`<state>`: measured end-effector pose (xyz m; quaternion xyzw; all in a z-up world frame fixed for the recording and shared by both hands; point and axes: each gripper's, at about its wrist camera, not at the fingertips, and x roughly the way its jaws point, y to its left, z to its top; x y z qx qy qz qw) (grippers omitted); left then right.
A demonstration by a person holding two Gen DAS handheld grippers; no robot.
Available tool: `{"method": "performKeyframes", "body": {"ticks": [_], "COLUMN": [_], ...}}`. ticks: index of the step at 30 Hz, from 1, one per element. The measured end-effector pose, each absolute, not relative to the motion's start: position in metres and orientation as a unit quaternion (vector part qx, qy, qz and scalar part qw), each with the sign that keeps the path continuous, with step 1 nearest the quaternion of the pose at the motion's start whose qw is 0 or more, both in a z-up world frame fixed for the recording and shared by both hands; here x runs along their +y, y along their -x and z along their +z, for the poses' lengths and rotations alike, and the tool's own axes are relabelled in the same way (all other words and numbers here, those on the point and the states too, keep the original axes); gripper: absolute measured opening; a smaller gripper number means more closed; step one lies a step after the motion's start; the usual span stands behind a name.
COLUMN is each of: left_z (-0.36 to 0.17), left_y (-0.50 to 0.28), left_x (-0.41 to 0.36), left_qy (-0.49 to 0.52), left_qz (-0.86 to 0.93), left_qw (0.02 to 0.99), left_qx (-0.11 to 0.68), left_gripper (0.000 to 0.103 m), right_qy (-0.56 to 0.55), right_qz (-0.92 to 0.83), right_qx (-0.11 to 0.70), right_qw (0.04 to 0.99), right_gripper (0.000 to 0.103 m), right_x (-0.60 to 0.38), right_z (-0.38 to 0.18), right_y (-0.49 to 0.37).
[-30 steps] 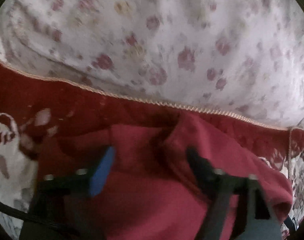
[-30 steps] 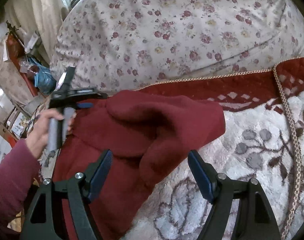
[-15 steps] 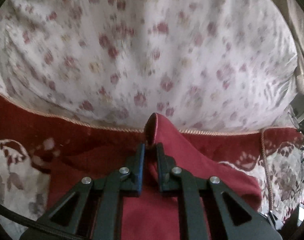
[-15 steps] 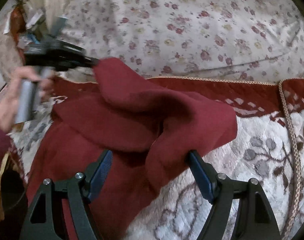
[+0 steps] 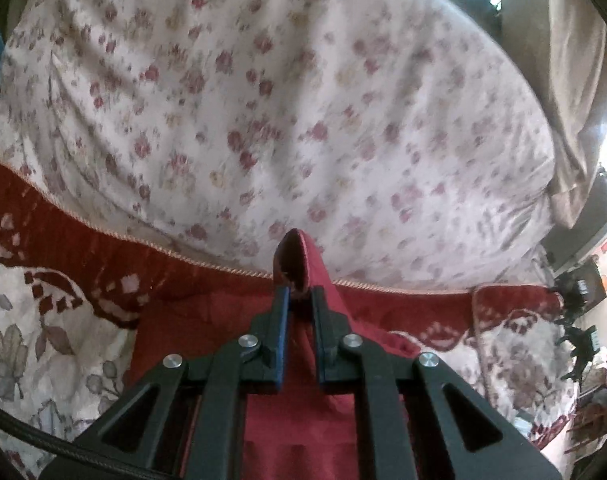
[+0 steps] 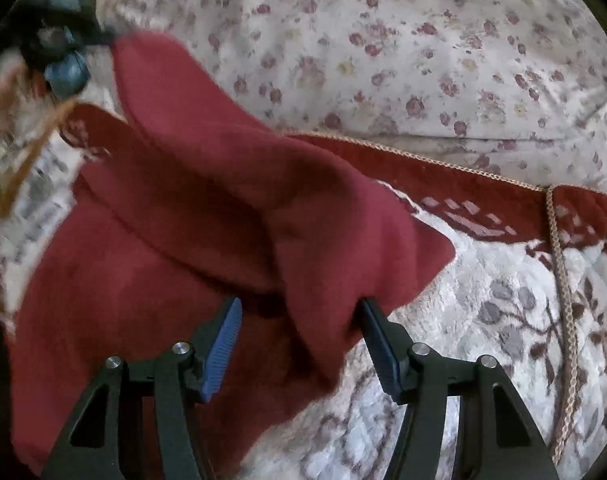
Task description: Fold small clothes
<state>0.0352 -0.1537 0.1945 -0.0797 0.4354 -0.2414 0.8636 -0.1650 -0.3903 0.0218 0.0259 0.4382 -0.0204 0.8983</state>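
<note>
A: Biggest worry?

B: The dark red fleece garment point(image 6: 207, 216) slipping free. The left gripper point(image 5: 300, 293) has its fingers pinched on a single folded edge and holds that edge raised above the bed, while most of the cloth lies on the blanket. If the hanging weight drags, the edge could pull out and the fold would collapse.

A: And the right gripper point(image 6: 299, 312)?

B: Its fingers are spread, straddling a drooping fold without clamping it. Closing there might catch several layers at once and bunch the fold.

A: The surface?

B: A soft bed: a white floral duvet point(image 5: 287, 112) bulges behind, and a plush cream blanket point(image 6: 483, 320) with a red border and corded trim point(image 6: 559, 276) lies beneath. Soft ground makes crisp creases harder, I'd judge.

A: The room?

B: Beige curtain point(image 5: 559, 72) at right, bright window, dim clutter beyond.
</note>
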Motion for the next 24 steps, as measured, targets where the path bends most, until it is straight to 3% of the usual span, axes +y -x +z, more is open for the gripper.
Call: {"method": "performKeyframes", "body": {"ticks": [2,7,8,10,12,17,22,23,24], "left_z": [0.205,0.17,0.148,0.103,0.063,0.05,0.066,0.065,0.065], "left_y": [-0.029,-0.015,-0.014,-0.016,-0.019,-0.017,-0.008,-0.008,-0.008], "left_x": [-0.146,-0.116,-0.111,-0.099,-0.084,-0.068,-0.083,-0.083,-0.084], "left_qy": [0.084,0.075,0.07,0.057,0.058,0.094,0.051,0.051,0.053], "left_qz": [-0.249,-0.233,-0.218,-0.189,-0.163,-0.177,-0.178,-0.178,-0.178], "left_qw": [0.866,0.866,0.863,0.853,0.844,0.843,0.865,0.866,0.864], "left_qx": [0.426,0.436,0.45,0.483,0.508,0.5,0.466,0.465,0.467], "left_gripper": [0.01,0.01,0.01,0.011,0.011,0.012,0.012,0.012,0.012], "right_qy": [-0.028,-0.088,-0.101,-0.134,-0.195,-0.267,-0.309,-0.319,-0.323], "right_qz": [-0.043,-0.041,-0.024,0.008,0.042,0.002,-0.02,-0.026,-0.031], "right_qx": [0.433,0.407,0.425,0.456,0.456,0.396,0.42,0.431,0.437], "right_qw": [0.9,0.908,0.899,0.88,0.867,0.879,0.853,0.844,0.839], "right_gripper": [0.013,0.013,0.015,0.028,0.055,0.086,0.087,0.082,0.066], "right_x": [-0.4,-0.431,-0.432,-0.432,-0.438,-0.465,-0.482,-0.484,-0.484], "right_z": [0.026,0.05,0.044,0.034,0.033,0.047,0.008,-0.004,-0.013], "right_y": [0.171,0.202,0.204,0.209,0.221,0.225,0.161,0.146,0.137]}}
